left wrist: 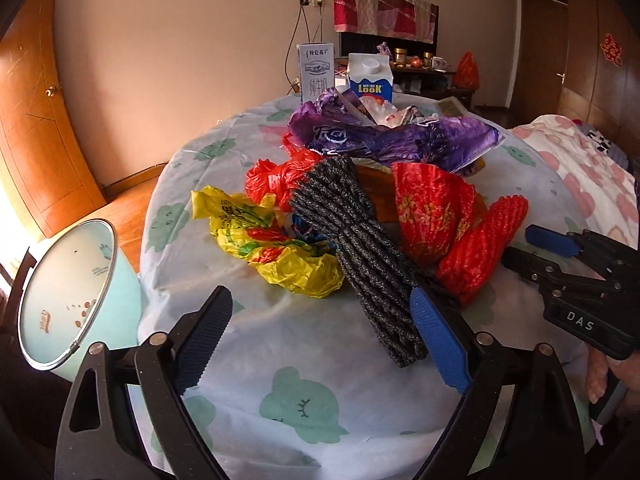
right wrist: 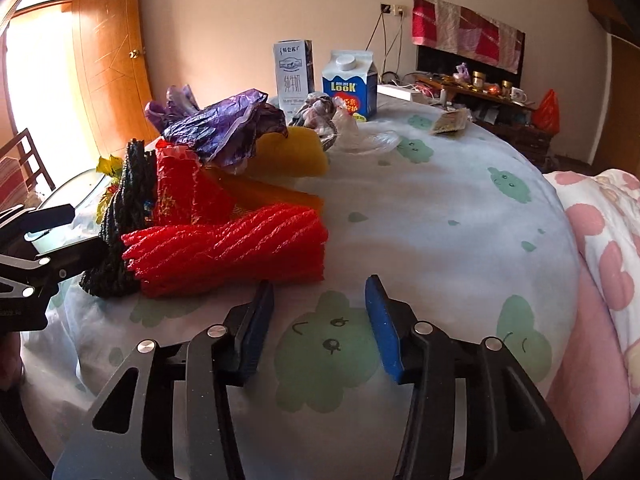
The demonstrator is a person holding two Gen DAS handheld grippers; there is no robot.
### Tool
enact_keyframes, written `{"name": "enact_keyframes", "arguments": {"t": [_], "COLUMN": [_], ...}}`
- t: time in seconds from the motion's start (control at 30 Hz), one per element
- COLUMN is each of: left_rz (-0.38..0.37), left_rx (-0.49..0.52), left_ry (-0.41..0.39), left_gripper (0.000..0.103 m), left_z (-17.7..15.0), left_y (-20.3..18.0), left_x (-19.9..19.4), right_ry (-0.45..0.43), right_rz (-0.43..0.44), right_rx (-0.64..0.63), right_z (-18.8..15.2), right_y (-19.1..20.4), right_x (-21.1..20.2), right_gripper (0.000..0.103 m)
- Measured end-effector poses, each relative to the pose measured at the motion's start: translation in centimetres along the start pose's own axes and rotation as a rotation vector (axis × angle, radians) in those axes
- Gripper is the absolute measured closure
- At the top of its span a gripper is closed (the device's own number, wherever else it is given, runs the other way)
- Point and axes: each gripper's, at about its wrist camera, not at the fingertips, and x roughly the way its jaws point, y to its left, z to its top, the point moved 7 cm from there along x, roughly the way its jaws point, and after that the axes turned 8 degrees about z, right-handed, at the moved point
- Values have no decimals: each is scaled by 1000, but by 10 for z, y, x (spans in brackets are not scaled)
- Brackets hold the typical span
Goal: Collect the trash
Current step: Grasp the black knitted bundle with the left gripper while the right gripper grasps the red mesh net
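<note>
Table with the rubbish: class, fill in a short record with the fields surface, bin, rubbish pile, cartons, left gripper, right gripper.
surface: table under a pale cloth with green prints
bin: light blue bin beside the table's left edge
rubbish pile: grey foam net, red foam net, yellow bag, purple bag
cartons: two milk cartons upright at the far side
left gripper: open, grey net's end between its fingers
right gripper: open, holding nothing, just right of the red net
</note>
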Motion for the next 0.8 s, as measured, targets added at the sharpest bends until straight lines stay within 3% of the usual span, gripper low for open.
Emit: {"name": "enact_keyframes", "arguments": {"t": [0.03,0.07,0.17,0.2,0.23,0.4,0.63,0.8], "left_rz": [-9,-33,-102,-136,-155,-182,-189,-159], "left_rx": [7,15,49,59,70,86,73,74], "left_ry": [-4,-5,-14,-15,-18,-32,-82,-150], "left_gripper": [22,32,58,74,83,92,93,93], "left_z": [0,1,0,0,0,1,10,24], "left_y": [-2,-6,-20,-26,-30,-38,-21,2], "left_x": [0,0,-3,-4,-6,-11,-40,-71], "right_ry": [2,5,-12,-29,-43,-95,-126,-117], "right_rz": [12,17,-3,-7,-12,-37,-65,-35], "right_rx": [-6,-3,17,29,46,66,114,63], "right_z": [0,1,4,7,10,19,24,32], "right_y": [1,0,-7,-10,-15,-23,-39,-20], "right_x": [1,0,-7,-9,-12,-26,-38,-35], "right_gripper": [69,72,73,67,57,41,37,37]}}
